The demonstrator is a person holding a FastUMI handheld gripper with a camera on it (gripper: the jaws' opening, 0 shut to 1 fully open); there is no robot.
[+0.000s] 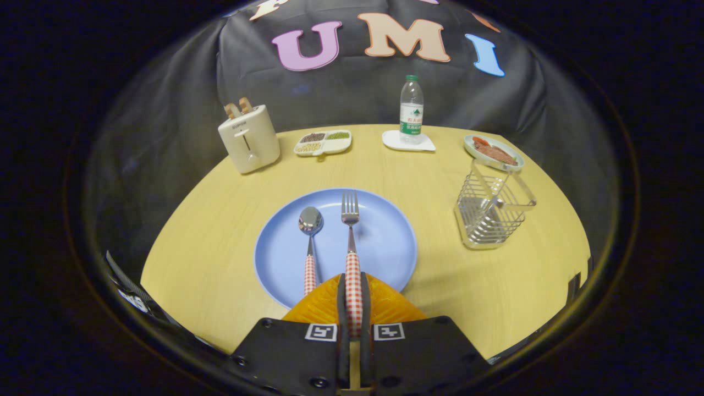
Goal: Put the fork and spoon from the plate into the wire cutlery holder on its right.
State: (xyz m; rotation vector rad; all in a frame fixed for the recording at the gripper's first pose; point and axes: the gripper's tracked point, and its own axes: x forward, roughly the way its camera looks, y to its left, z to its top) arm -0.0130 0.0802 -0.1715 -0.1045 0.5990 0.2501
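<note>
My hand-held gripper [353, 297] clenched the fork [351, 242] handle at lower centre, the spoon [310, 242] on the plate [385, 242], the wire cutlery holder [491, 212] empty.

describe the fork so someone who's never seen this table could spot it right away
On the round yellow wooden table lies a flat blue plate holding two metal utensils with red-and-white checked handles. The fork is the right one, beside the round-bowled spoon. It alone has tines, and the tool is shut on its handle.
</note>
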